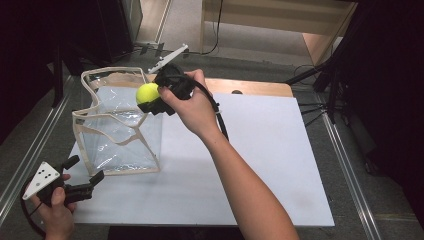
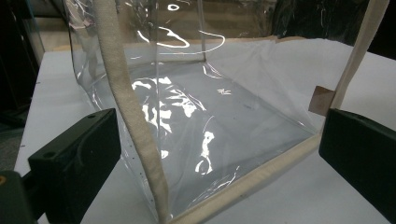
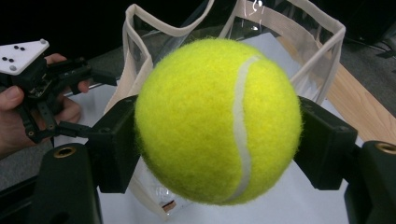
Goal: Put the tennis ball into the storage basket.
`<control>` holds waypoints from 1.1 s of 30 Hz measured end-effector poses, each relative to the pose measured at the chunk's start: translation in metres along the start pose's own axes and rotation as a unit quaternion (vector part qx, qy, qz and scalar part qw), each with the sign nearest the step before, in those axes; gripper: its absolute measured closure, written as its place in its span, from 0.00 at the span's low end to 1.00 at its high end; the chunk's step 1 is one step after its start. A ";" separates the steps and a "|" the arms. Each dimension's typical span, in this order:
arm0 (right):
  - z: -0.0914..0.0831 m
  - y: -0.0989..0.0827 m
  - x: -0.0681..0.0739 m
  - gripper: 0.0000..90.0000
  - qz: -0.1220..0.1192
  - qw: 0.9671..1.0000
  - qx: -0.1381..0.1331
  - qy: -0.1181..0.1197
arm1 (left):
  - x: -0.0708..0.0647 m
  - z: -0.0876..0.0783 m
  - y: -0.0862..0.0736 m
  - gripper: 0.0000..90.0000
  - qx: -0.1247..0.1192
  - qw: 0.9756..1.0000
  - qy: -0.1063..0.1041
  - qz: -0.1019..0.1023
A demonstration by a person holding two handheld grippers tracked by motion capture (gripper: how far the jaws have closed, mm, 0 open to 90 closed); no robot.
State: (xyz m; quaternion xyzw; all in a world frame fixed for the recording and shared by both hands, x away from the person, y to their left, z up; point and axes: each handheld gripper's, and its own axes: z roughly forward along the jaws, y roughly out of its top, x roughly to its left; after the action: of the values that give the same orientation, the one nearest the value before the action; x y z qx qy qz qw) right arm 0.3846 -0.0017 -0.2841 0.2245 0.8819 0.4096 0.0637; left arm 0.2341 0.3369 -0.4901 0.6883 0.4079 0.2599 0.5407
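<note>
Jaws of my right gripper pinch the tennis ball just above the clear bag, so dropping it in remains, while my left gripper waits spread beside the bag's corner.

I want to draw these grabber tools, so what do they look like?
Both are black with two chunky, blocky jaws. The left gripper carries a grey three-cornered plate with black dots, and a black cable loops beneath the hand. A thick black cable trails from the right gripper. The forearms are bare, with no sleeves.
</note>
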 end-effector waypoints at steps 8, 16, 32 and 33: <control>0.012 0.011 0.001 0.26 -0.009 1.000 0.004 0.006 | 0.000 0.000 0.000 0.00 0.000 1.000 -0.001 0.000; 0.031 0.017 0.000 0.26 -0.012 1.000 0.015 0.011 | 0.001 0.000 0.000 0.00 0.000 1.000 -0.001 0.000; 0.058 0.017 -0.006 0.26 -0.013 0.998 0.055 0.017 | 0.001 -0.001 0.000 0.00 0.001 1.000 -0.003 0.002; 0.058 0.016 -0.006 0.26 -0.016 0.998 0.059 0.017 | 0.001 -0.001 0.000 0.00 0.000 1.000 -0.003 0.001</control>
State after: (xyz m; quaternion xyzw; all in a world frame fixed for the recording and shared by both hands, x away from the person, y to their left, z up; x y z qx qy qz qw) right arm 0.4130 0.0449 -0.3109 0.2065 0.9092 0.3591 0.0423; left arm 0.2342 0.3382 -0.4897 0.6894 0.4055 0.2583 0.5418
